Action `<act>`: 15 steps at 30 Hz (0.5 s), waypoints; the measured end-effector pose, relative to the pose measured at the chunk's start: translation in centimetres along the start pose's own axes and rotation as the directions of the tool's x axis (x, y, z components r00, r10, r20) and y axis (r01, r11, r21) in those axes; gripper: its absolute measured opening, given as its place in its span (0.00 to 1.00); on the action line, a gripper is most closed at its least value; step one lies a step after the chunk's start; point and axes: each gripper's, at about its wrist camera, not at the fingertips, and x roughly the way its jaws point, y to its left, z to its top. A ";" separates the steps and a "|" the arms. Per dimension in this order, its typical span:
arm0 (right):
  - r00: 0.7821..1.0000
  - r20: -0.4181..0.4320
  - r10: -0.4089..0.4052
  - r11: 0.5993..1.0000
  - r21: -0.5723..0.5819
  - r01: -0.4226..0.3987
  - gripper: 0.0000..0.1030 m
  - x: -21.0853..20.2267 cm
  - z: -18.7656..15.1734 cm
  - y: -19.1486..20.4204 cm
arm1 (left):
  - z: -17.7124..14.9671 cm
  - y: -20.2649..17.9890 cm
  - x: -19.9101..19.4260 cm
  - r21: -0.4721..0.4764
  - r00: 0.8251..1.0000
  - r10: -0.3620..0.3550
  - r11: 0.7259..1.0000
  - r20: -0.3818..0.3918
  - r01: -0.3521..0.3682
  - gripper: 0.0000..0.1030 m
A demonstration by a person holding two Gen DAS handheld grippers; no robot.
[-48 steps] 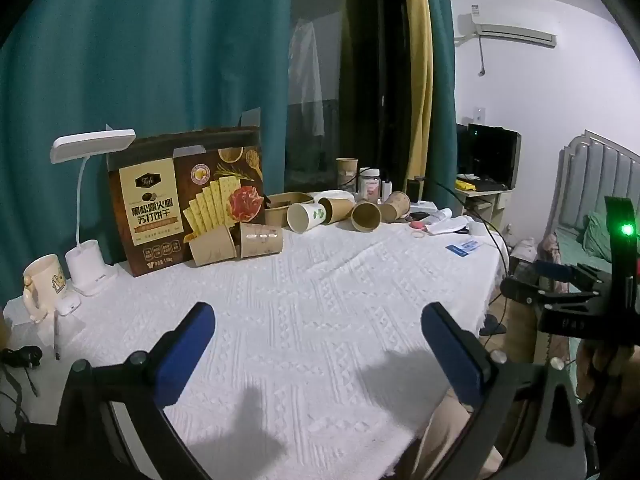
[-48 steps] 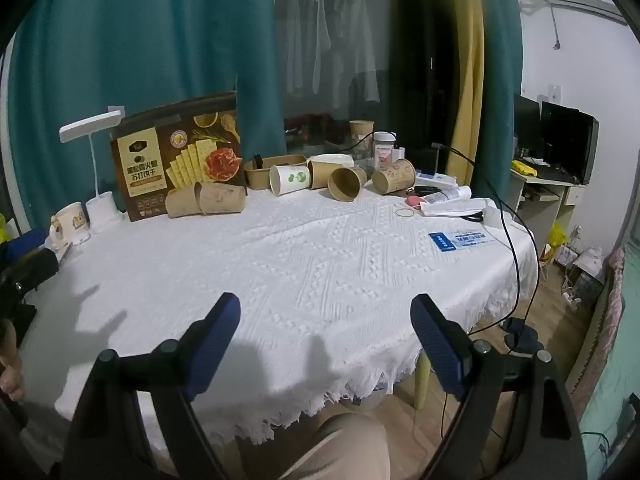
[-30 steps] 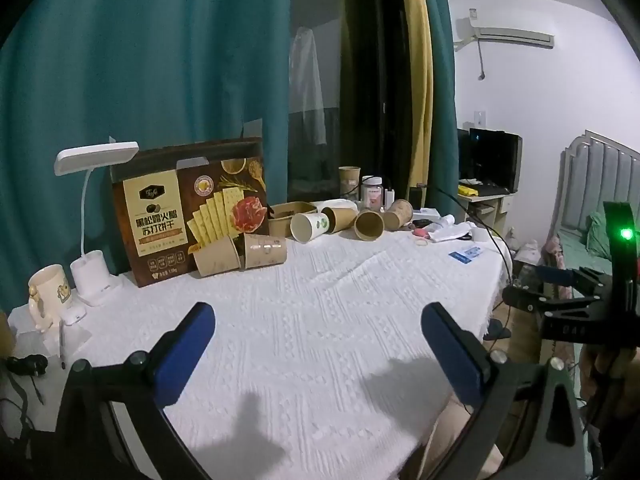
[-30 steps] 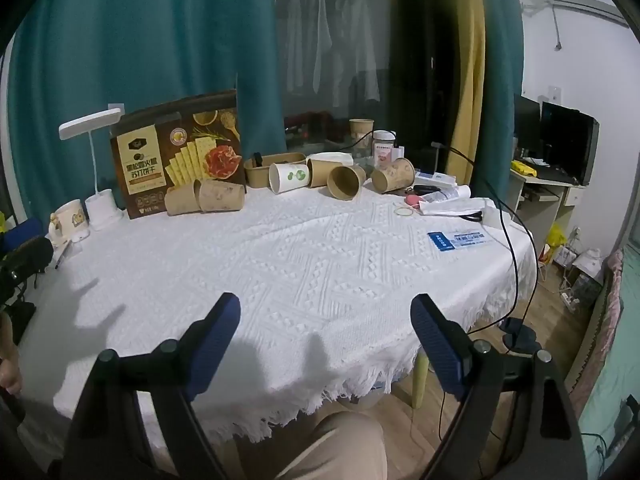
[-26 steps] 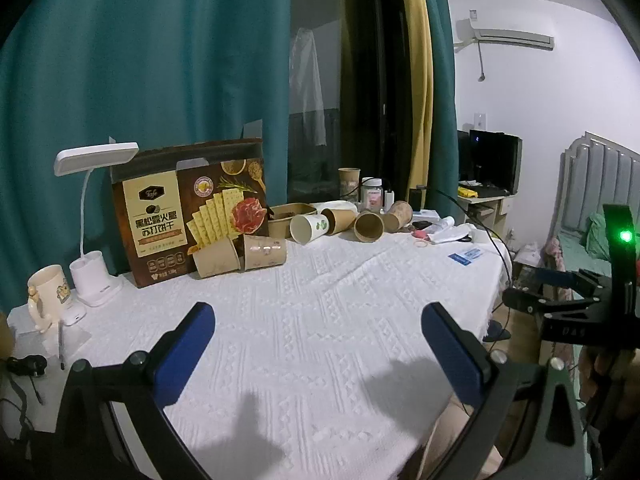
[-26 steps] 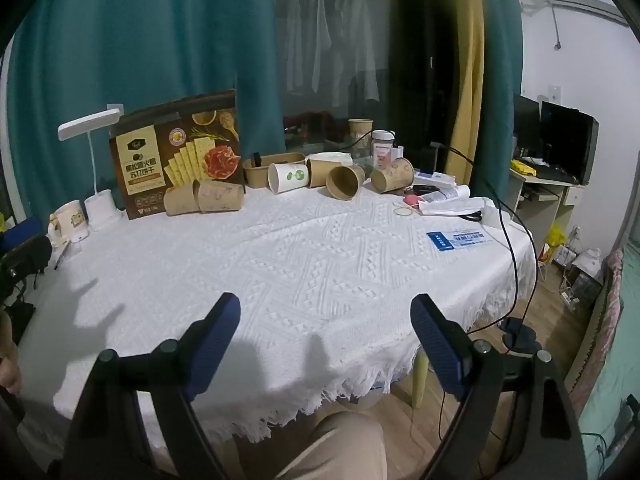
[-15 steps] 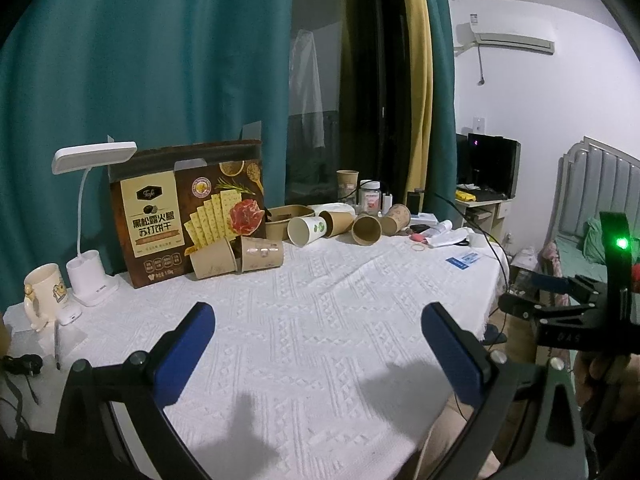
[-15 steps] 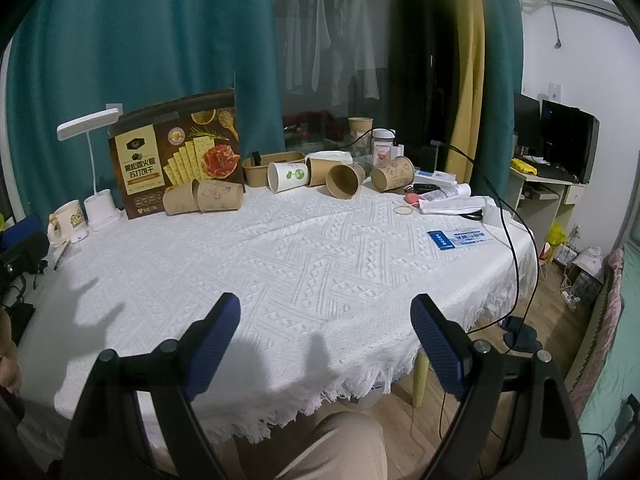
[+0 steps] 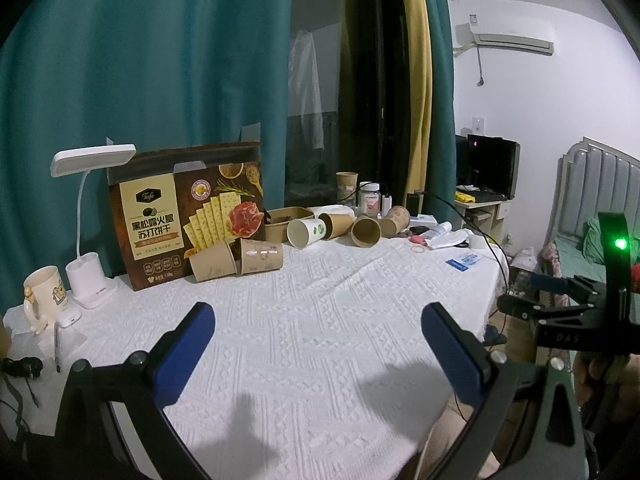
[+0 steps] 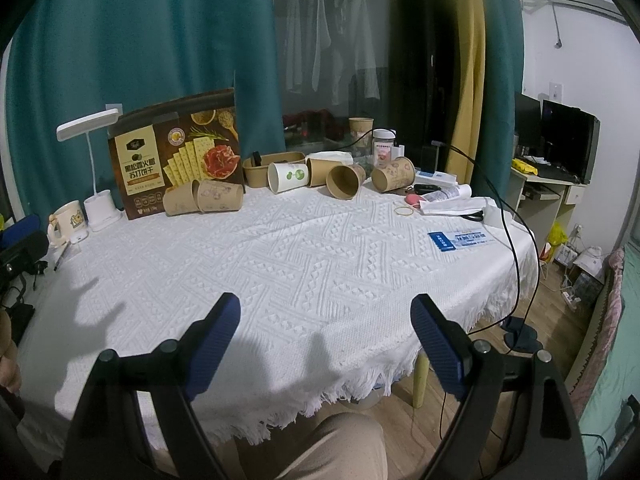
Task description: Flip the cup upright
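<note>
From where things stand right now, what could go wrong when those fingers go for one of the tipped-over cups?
The brown paper cups lie on their sides packed close together, so grabbing one may roll its neighbours. The pair by the brown cracker box touch each other; the box could be knocked. The black cable draped over the white tablecloth might snag the right gripper.

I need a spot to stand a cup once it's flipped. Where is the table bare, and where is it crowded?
The white textured tablecloth is bare across its middle and near edge, between the open left gripper, the open right gripper and the far row. Crowded: the tipped brown paper cups, the white paper cup and the cracker box at the back; the blue card at the right edge.
</note>
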 end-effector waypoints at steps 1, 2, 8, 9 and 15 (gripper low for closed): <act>1.000 -0.001 0.000 1.000 0.000 0.000 0.83 0.0 0.0 0.0 | 0.1 0.0 0.1 0.000 1.000 0.000 1.000 0.000 0.000 1.00; 1.000 -0.001 0.000 1.000 0.000 0.000 0.83 0.0 0.0 0.0 | 0.2 0.0 0.1 0.001 1.000 0.000 1.000 0.000 0.000 1.00; 1.000 0.000 0.001 1.000 0.000 -0.001 0.83 0.0 0.0 0.0 | 0.1 -0.1 0.0 0.001 1.000 0.000 1.000 0.003 0.000 1.00; 1.000 0.001 0.001 1.000 0.000 -0.001 0.83 0.1 0.0 0.0 | 0.1 -0.1 0.1 0.001 1.000 0.000 1.000 0.003 0.000 1.00; 1.000 0.000 0.001 1.000 0.001 -0.001 0.83 0.1 0.1 0.0 | 0.3 -0.2 0.0 0.003 1.000 -0.002 1.000 0.005 0.002 1.00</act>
